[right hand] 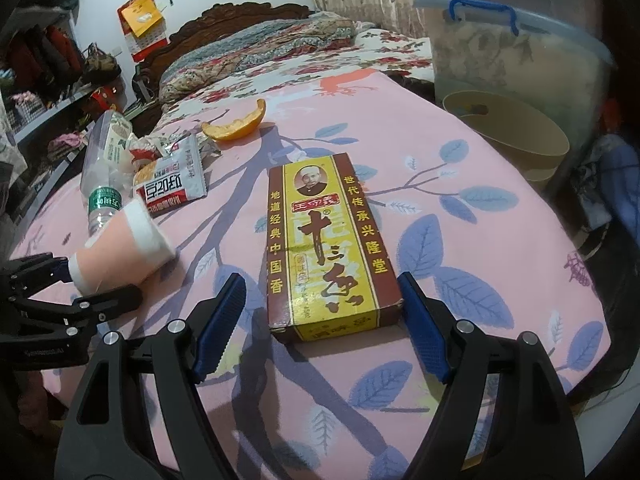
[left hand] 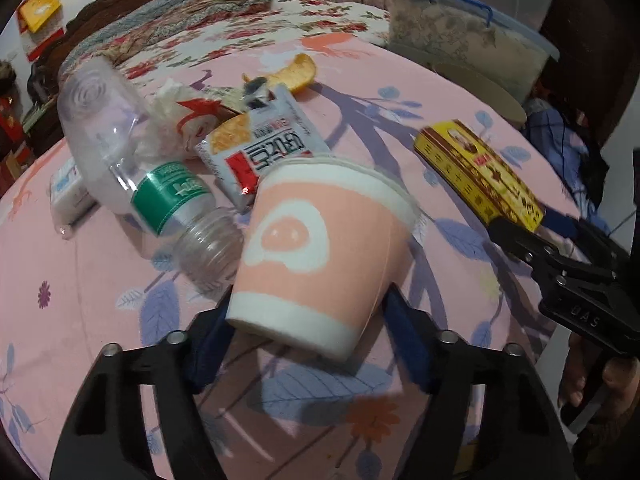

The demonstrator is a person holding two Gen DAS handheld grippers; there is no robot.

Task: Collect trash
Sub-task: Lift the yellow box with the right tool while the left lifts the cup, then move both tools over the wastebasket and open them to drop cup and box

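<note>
A pink and white paper cup (left hand: 292, 248) lies tipped on the pink floral cloth, its base toward me. My left gripper (left hand: 308, 324) is shut on that base, a blue pad pressing each side; from the right wrist view the same gripper (right hand: 94, 280) holds the cup (right hand: 124, 248) at the left. A yellow and brown spice box (right hand: 324, 248) lies flat between the pads of my right gripper (right hand: 322, 304), which is open, with a gap showing at the left pad. Beyond the cup lie a clear plastic bottle (left hand: 132, 168), a snack wrapper (left hand: 264, 148) and an orange peel (left hand: 296, 74).
A beige bin (right hand: 516, 140) stands past the table's right edge, under a lidded clear storage box (right hand: 520, 52). A small white packet (left hand: 66, 196) lies left of the bottle. A bed with a floral quilt (right hand: 280, 52) is behind the table. A hand (left hand: 600, 384) holds the right gripper.
</note>
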